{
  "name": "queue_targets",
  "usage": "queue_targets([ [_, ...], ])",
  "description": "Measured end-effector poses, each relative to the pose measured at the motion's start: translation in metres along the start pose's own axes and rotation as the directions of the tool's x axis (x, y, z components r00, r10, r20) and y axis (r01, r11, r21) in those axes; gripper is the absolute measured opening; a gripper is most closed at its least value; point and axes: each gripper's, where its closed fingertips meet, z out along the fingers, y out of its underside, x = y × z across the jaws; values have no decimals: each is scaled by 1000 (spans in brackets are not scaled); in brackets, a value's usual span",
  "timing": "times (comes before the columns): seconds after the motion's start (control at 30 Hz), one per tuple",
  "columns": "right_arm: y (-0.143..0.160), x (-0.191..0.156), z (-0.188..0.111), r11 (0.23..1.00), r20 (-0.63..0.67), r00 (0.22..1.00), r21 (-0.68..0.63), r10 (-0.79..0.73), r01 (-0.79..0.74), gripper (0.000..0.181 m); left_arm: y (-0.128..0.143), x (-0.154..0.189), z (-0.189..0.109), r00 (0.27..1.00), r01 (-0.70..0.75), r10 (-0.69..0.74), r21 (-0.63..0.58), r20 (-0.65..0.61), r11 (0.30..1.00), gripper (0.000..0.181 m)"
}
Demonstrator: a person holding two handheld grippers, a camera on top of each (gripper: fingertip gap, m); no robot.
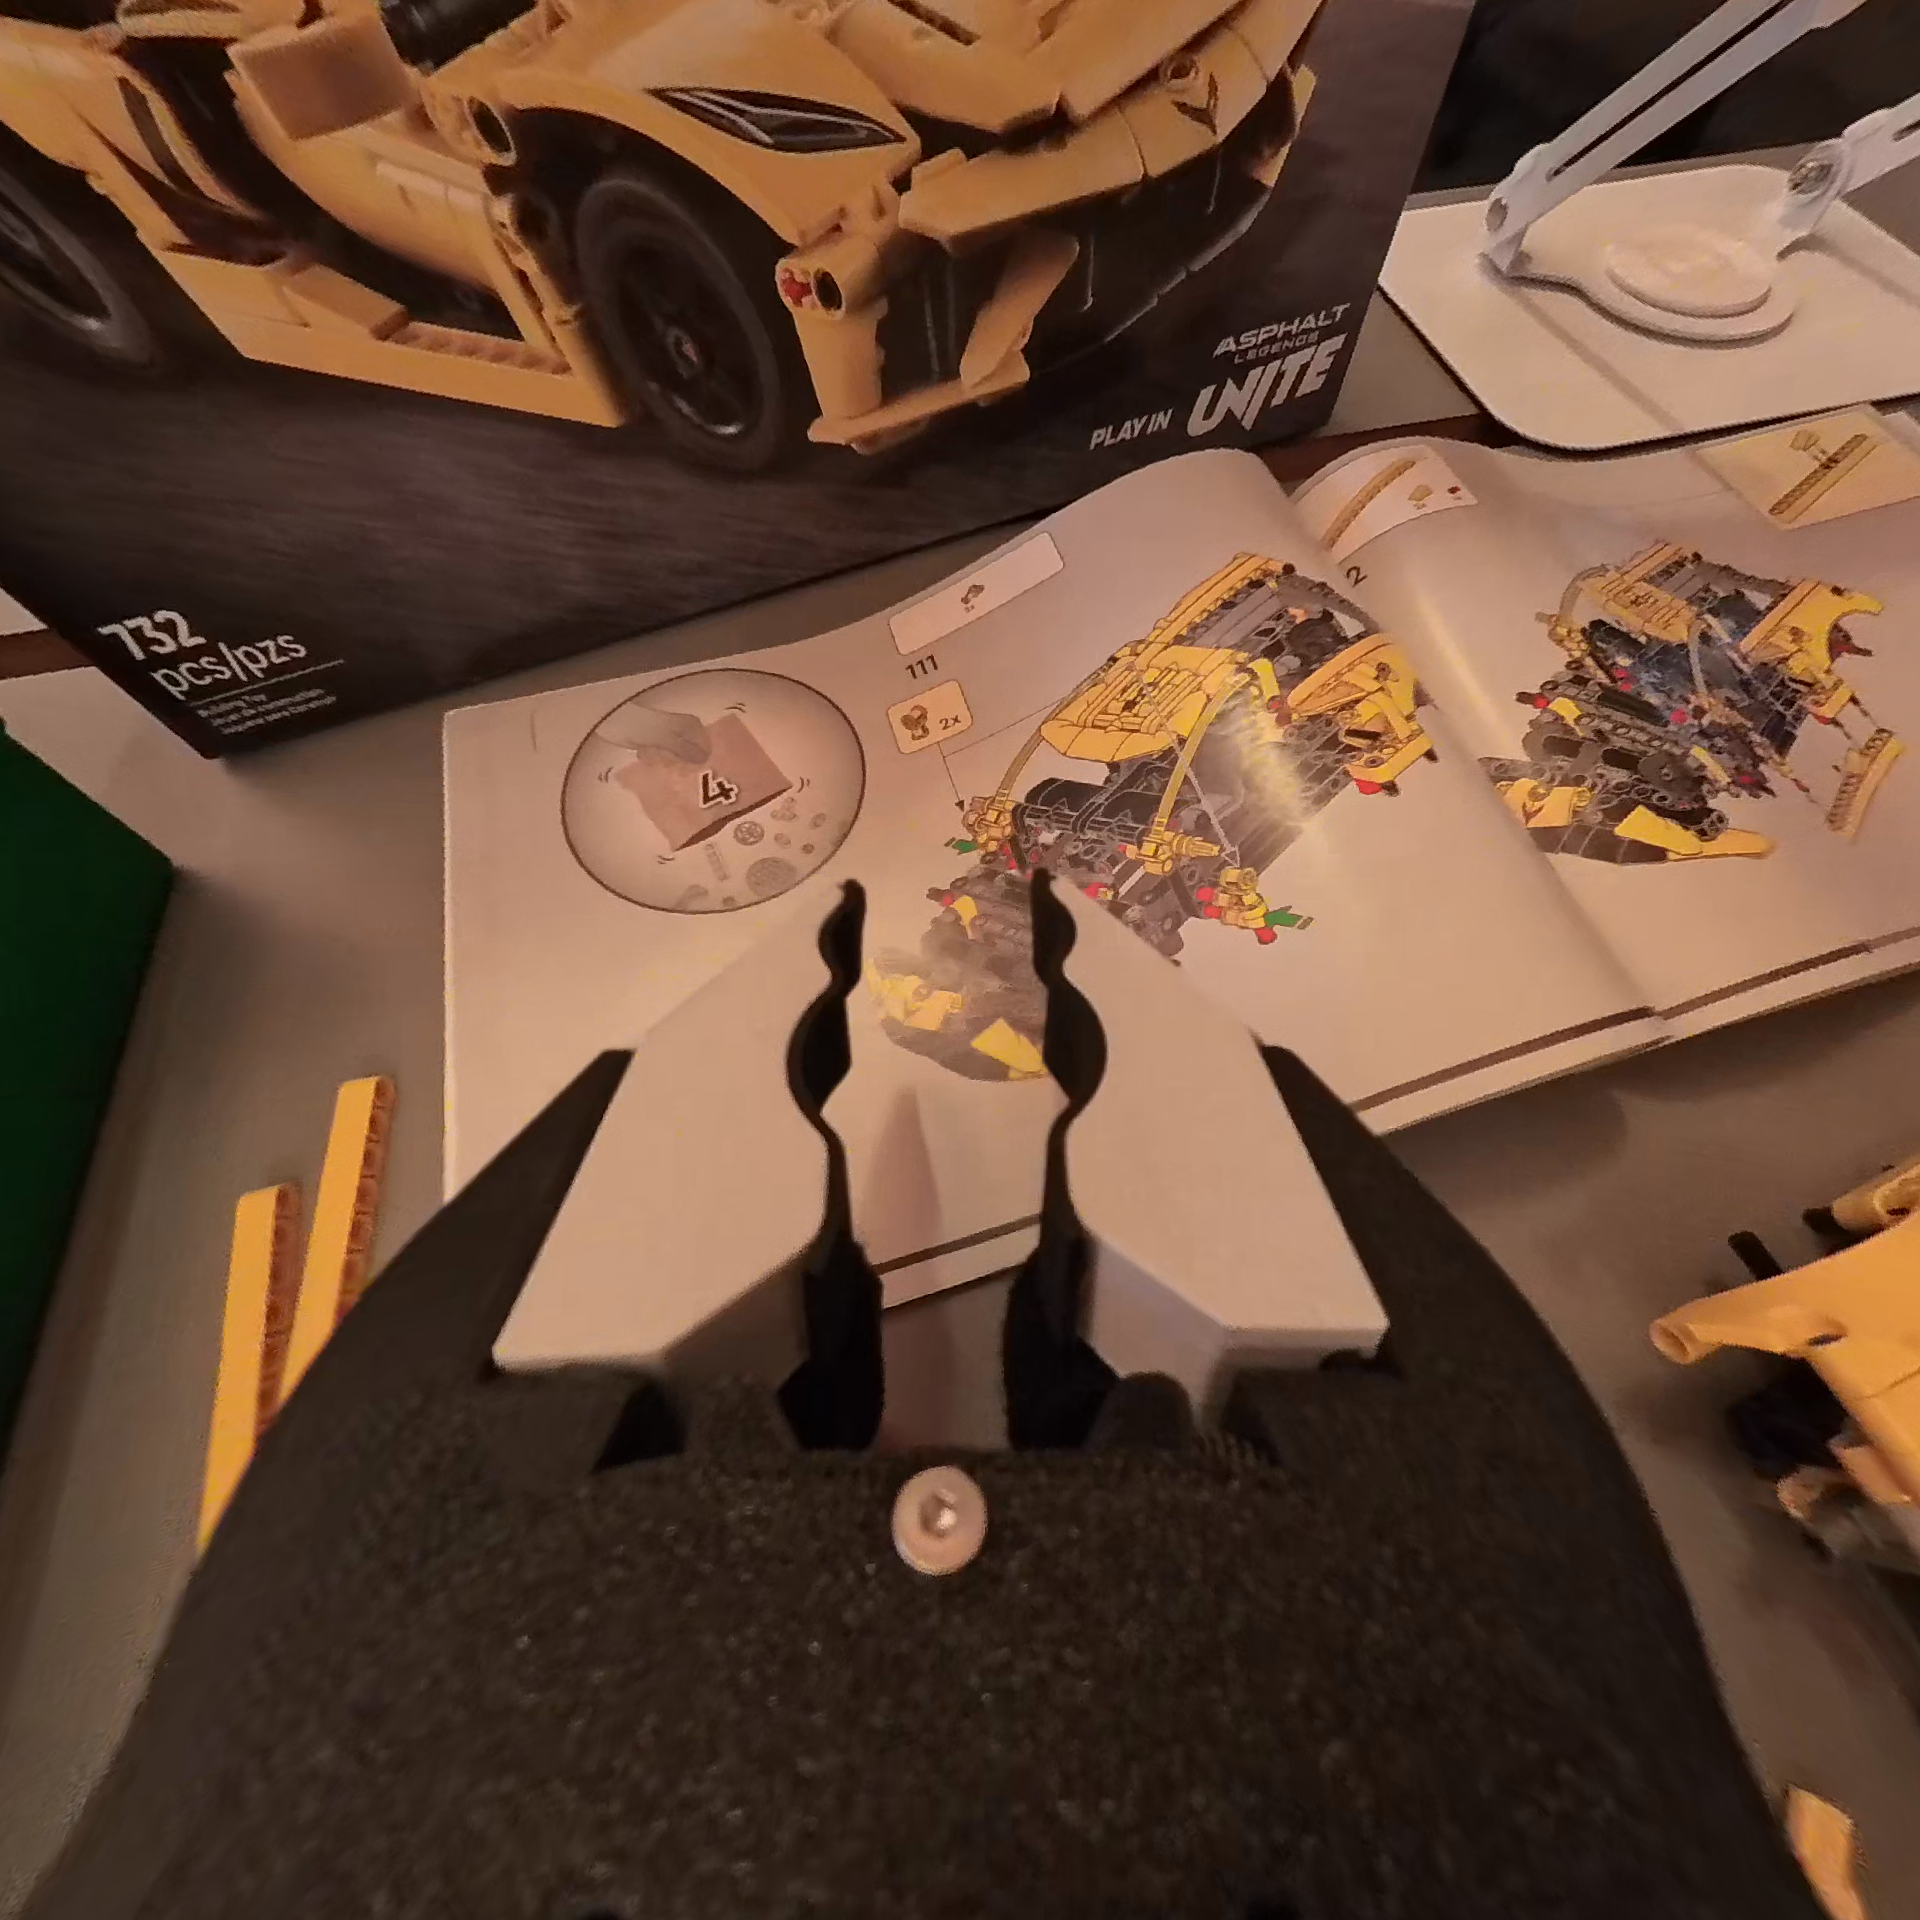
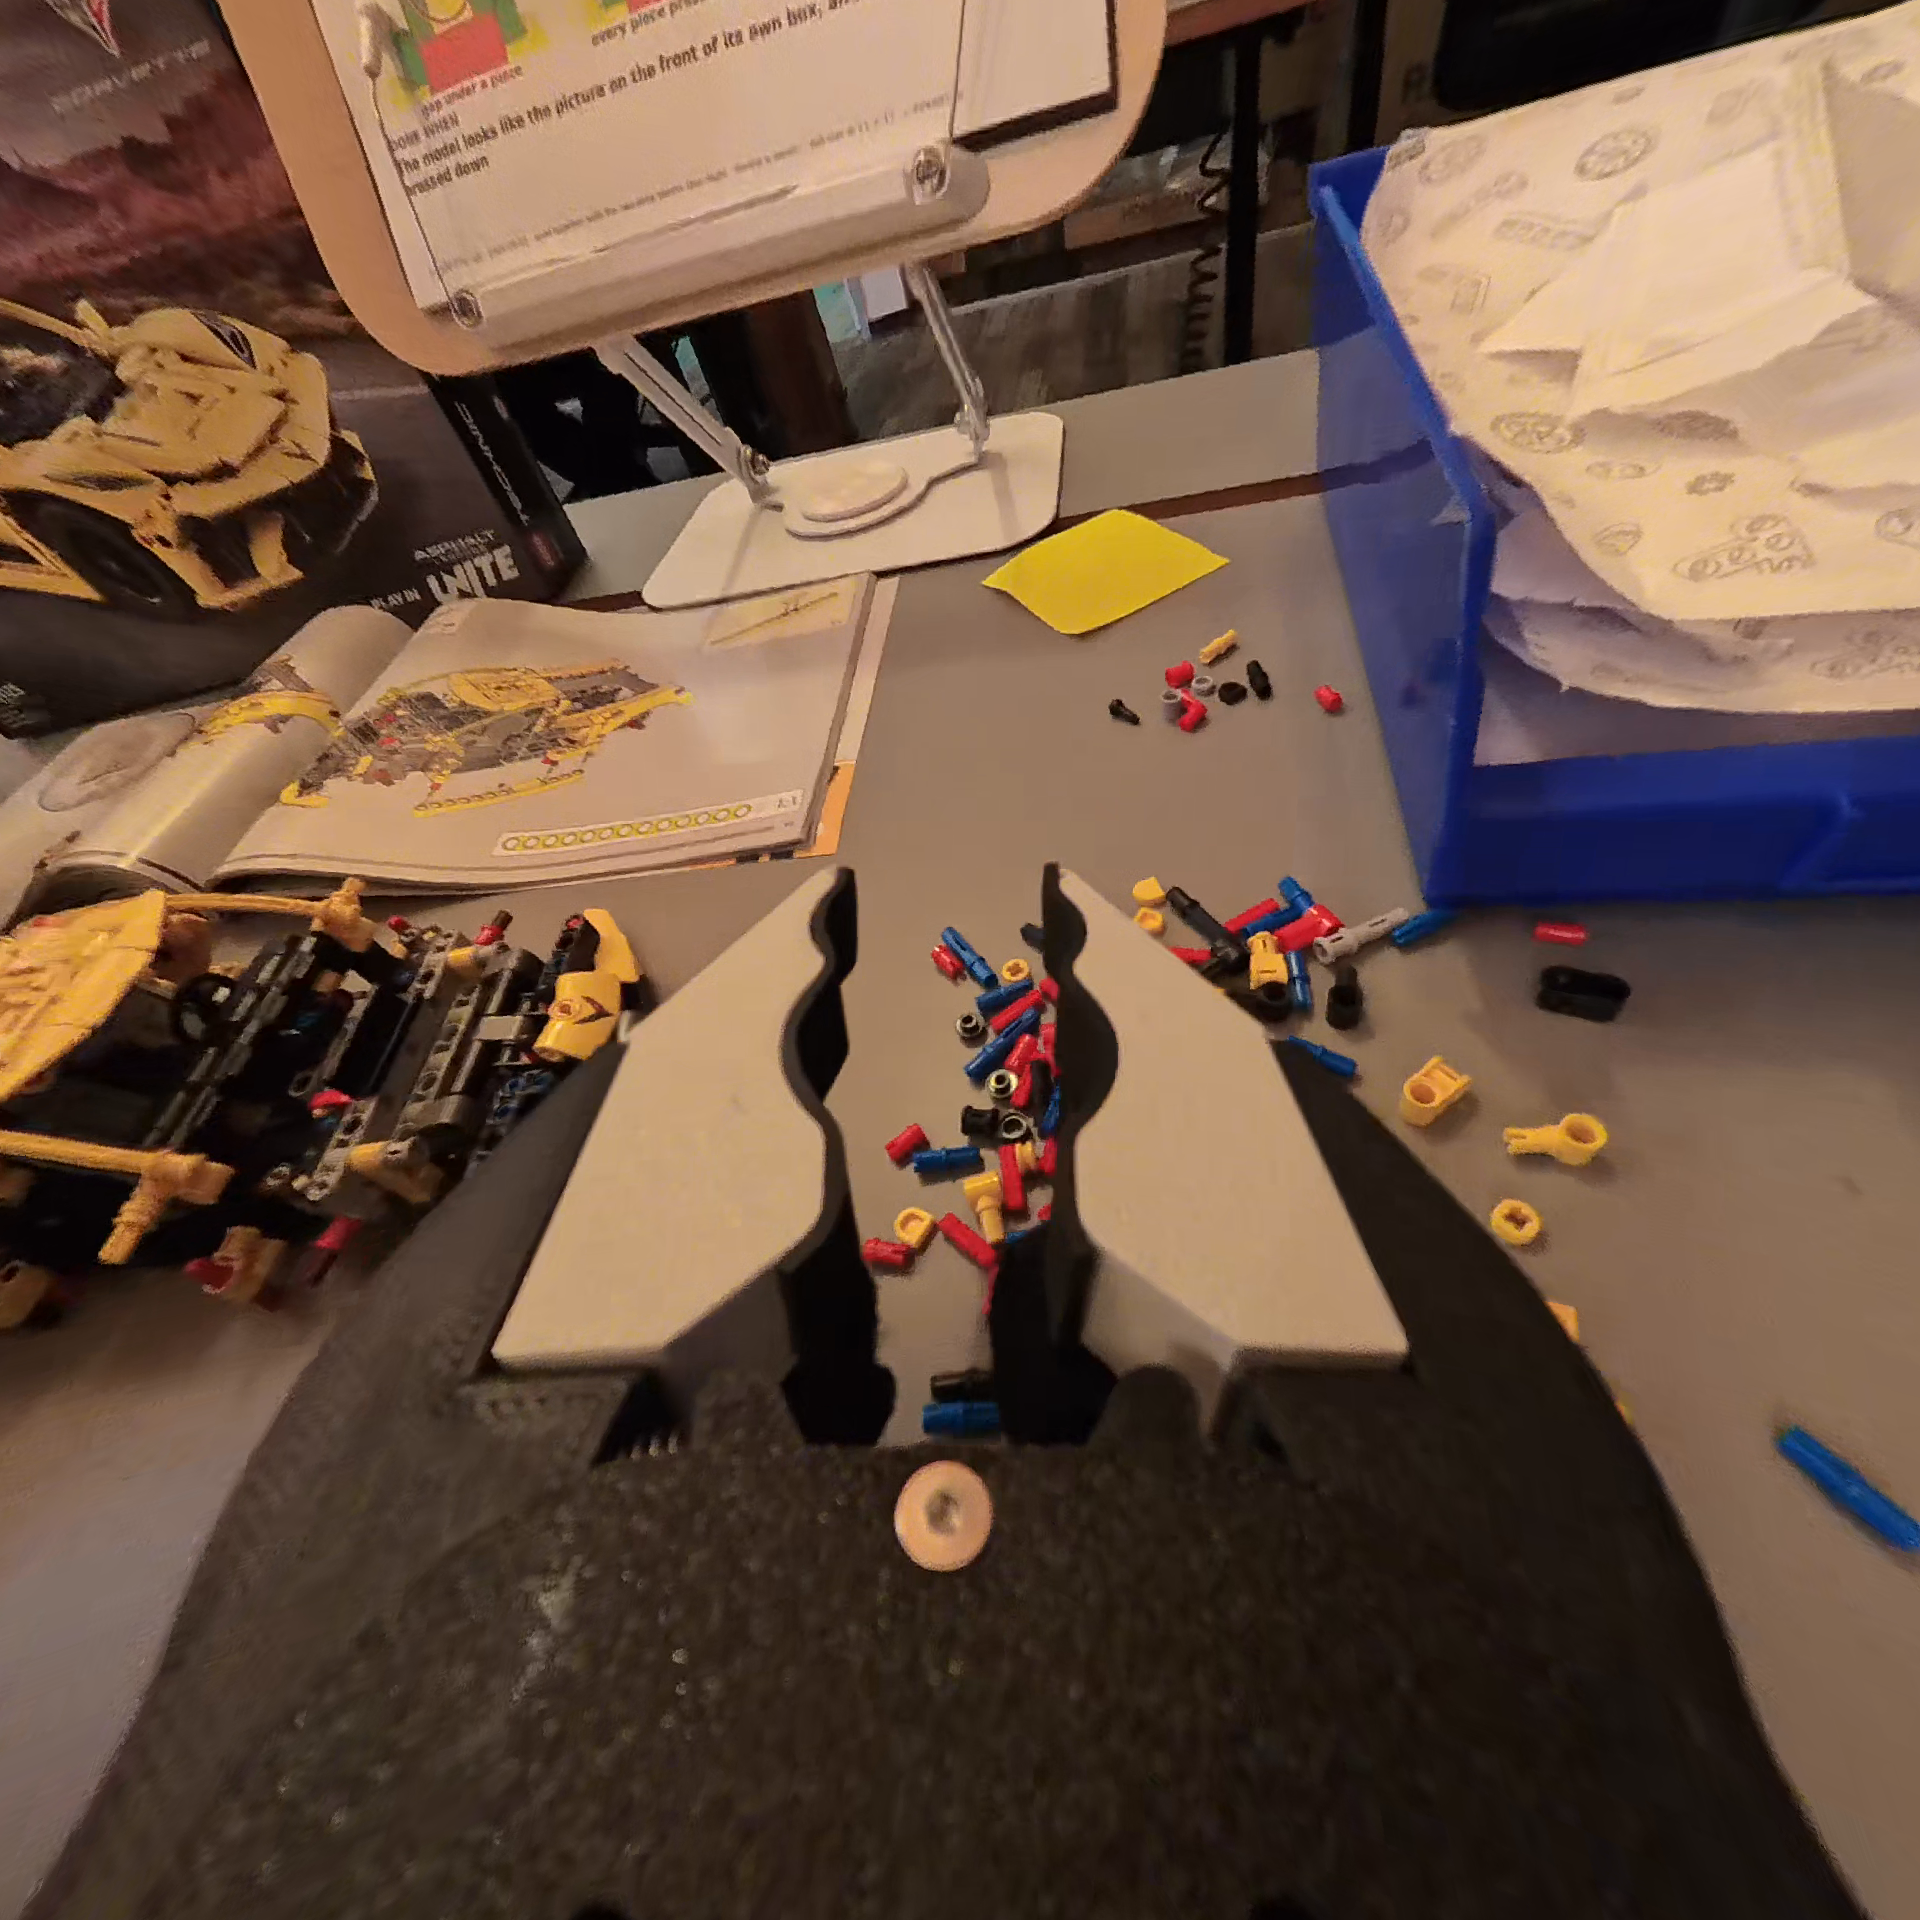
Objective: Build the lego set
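My left gripper [image 1: 943, 891] is open and empty, hovering over the open instruction booklet [image 1: 1039, 790]. Two long yellow beams [image 1: 312, 1226] lie on the table to its left. A part of the yellow and black car model [image 1: 1808, 1382] shows at the right edge. My right gripper [image 2: 951, 883] is open and empty above a pile of small red, blue, yellow and black pins [image 2: 1003, 1081]. The half-built car model [image 2: 270, 1070] sits to its left, in front of the booklet [image 2: 540, 748].
The set's box [image 1: 623, 312] stands behind the booklet. A white document stand [image 2: 862, 488] holds a sheet at the back. A blue bin [image 2: 1621, 810] with crumpled paper bags is at the right. A yellow paper [image 2: 1107, 571] and more loose pieces [image 2: 1205, 686] lie nearby. The tips of one gripper are about 50 cm away from the tips of the other. The half-built car model [image 2: 270, 1070] is closer to my right gripper, around 20 cm from its tips; the left tips are 30 cm off.
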Motion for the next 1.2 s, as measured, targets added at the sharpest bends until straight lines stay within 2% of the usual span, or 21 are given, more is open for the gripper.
queue_targets([
  [0.2,14,-3,12,994,-17,997,-77,-78,77,32,3,5,3,1000,-20,20,-9,-10,1000,32],
  [0.4,11,10,6,988,-102,986,-92,-134,124,30,1,6,2,1000,-21,21,1,-17,1000,32],
  [0.47,7,23,-3,980,-167,970,-113,-179,161,26,0,7,2,1000,-16,16,2,-20,1000,32],
  [0.6,8,75,-20,946,-300,908,-233,-292,227,24,0,8,3,999,-44,44,3,-1,999,32],
  [0.8,36,124,-23,896,-226,935,-414,-273,161,25,1,12,5,994,-103,103,-9,26,995,32],
  [0.93,35,113,-23,898,-43,977,-404,-211,176,22,-3,12,3,989,-138,138,6,49,990,32],
  [1.07,29,126,-34,868,-32,951,-419,-307,266,21,-2,13,4,987,-152,152,0,47,988,32],
  [1.2,34,138,-46,880,-9,971,-424,-239,213,21,-2,5,2,979,-183,183,-8,91,983,32],
])
